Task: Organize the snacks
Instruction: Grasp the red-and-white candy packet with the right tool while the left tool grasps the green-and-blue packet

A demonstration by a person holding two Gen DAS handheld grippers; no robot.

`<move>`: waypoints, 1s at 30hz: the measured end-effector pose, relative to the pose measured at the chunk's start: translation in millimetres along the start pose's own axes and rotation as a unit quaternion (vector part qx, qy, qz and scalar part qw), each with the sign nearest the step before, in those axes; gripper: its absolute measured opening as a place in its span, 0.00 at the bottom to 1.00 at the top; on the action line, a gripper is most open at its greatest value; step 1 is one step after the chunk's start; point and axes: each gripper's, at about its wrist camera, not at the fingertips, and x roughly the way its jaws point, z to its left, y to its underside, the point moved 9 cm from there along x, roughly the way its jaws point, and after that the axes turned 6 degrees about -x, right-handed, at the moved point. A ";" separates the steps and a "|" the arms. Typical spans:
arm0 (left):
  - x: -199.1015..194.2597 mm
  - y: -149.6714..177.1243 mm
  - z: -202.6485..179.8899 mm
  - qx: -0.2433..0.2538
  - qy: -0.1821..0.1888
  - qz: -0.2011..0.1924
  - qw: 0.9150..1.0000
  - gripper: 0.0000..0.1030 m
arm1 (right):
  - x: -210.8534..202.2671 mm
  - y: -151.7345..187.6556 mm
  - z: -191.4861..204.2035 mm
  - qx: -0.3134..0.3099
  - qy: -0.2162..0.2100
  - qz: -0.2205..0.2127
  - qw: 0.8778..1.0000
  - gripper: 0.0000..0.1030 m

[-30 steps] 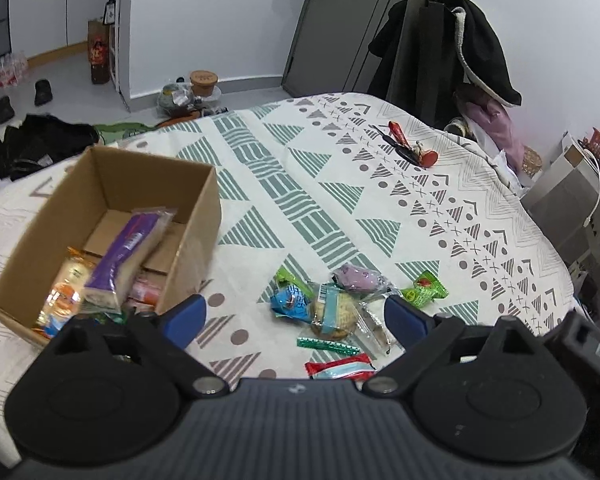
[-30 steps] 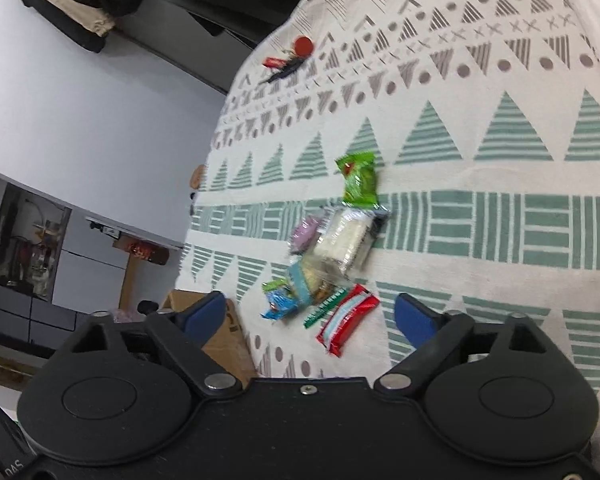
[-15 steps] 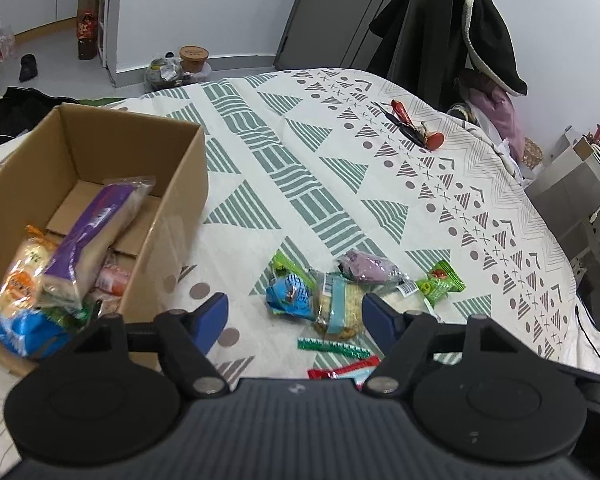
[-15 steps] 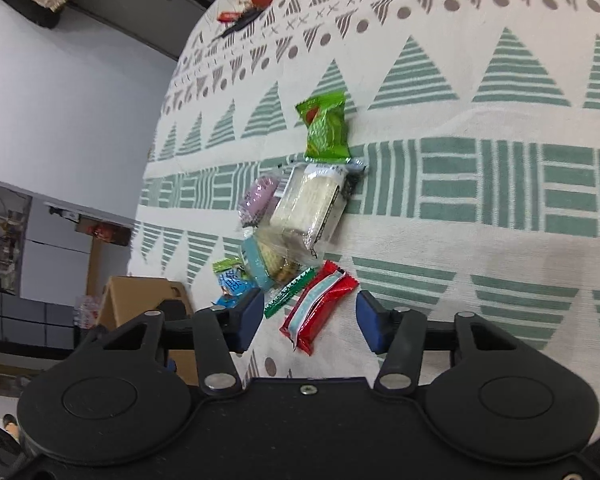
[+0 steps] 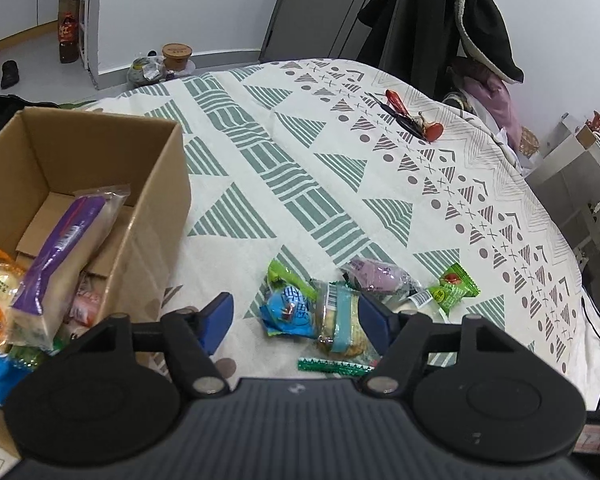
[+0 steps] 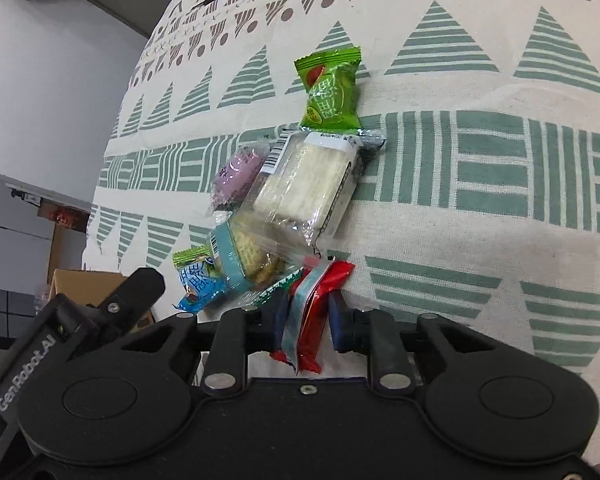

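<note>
A pile of wrapped snacks lies on the patterned cloth. My right gripper [image 6: 306,312] is shut on a red and blue snack packet [image 6: 314,312] at the near end of the pile. Beyond it lie a clear cracker pack [image 6: 306,190], a green packet [image 6: 332,88], a purple one [image 6: 236,178], a teal biscuit pack [image 6: 240,258] and a small blue packet [image 6: 198,284]. My left gripper [image 5: 296,316] is open above the blue packet [image 5: 290,312] and the teal biscuit pack [image 5: 340,326]. The cardboard box [image 5: 156,168] to its left holds several snacks, among them a purple pack [image 5: 60,248].
A red and black tool [image 5: 414,118] lies far back on the cloth. A dark coat [image 5: 460,20] hangs behind the bed. Bottles and a cup [image 5: 176,54] stand on the floor at the back left. A cabinet [image 5: 580,184] stands off the right edge.
My right gripper moved in on the pile and closed on the red and blue packet. My left gripper moved forward and narrowed a little while staying open.
</note>
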 end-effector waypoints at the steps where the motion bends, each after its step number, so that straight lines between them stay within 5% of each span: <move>1: 2.3 0.6 0.0 0.000 0.000 0.002 1.000 0.67 | -1.3 -0.3 0.1 -0.002 0.003 -0.004 1.000 0.21; 13: 34.3 8.2 -0.4 -0.002 -0.015 0.005 1.000 0.67 | -22.5 -8.4 -26.8 0.023 0.033 -0.038 0.998 0.20; 30: 59.6 2.7 5.3 -0.009 -0.042 0.002 0.999 0.51 | -13.8 -13.4 -23.0 0.003 0.043 -0.033 0.999 0.28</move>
